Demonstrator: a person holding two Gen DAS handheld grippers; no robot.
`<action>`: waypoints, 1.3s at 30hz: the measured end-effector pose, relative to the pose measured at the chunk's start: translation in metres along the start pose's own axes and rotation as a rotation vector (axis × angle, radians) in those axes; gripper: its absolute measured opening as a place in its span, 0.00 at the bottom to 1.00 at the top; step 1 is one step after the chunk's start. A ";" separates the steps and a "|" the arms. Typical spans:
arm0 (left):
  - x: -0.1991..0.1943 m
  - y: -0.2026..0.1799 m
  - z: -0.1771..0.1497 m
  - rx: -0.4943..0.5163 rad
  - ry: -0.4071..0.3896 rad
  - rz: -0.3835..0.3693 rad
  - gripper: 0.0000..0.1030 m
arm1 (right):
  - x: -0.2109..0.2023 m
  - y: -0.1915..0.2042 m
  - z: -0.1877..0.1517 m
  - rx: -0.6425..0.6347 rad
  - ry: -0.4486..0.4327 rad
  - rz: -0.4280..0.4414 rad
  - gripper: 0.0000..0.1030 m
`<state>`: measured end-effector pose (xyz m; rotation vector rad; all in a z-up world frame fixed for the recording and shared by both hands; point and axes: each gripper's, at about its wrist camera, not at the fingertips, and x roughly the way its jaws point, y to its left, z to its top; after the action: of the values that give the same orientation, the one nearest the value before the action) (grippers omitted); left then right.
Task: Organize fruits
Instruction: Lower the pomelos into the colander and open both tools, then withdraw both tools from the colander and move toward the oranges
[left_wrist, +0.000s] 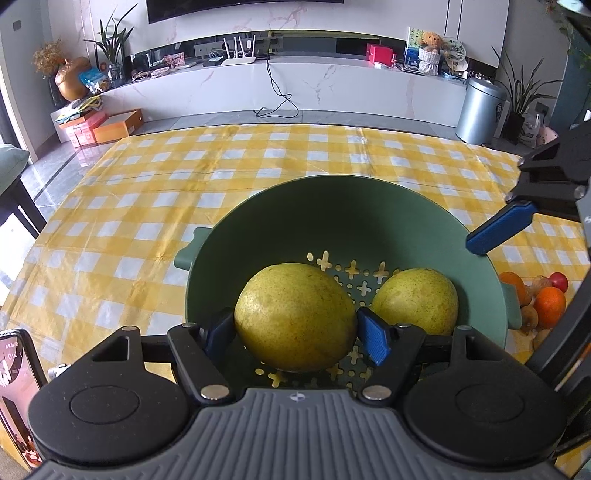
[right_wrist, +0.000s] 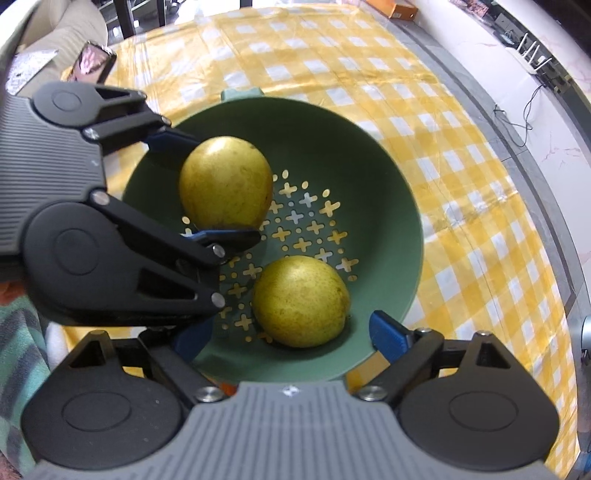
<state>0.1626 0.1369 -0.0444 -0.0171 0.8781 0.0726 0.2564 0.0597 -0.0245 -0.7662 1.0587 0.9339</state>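
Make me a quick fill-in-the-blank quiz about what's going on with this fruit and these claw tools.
1. Both pears lie in a green ____.
2. The left gripper has its jaws around one ____.
3. The right gripper stands open above the other pear, holding ____.
4. The tablecloth is checked white and ____.

Missing words: colander; pear; nothing; yellow

Yellow checked tabletop lay ahead of the tool, white marble media console beyond it, grey tiled floor leftward, metal bin rightward, daylight glared.
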 end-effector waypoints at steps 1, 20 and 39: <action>0.000 0.000 0.000 0.000 0.000 0.004 0.82 | -0.003 -0.001 -0.003 0.014 -0.009 -0.009 0.87; -0.015 0.021 0.006 -0.198 -0.039 -0.120 0.87 | -0.039 -0.040 -0.086 0.491 -0.239 -0.053 0.91; -0.075 -0.071 -0.016 -0.047 -0.118 -0.259 0.85 | -0.087 -0.006 -0.228 0.804 -0.548 -0.174 0.91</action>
<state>0.1072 0.0616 0.0018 -0.1687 0.7503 -0.1468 0.1599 -0.1648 -0.0131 0.0748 0.7599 0.4501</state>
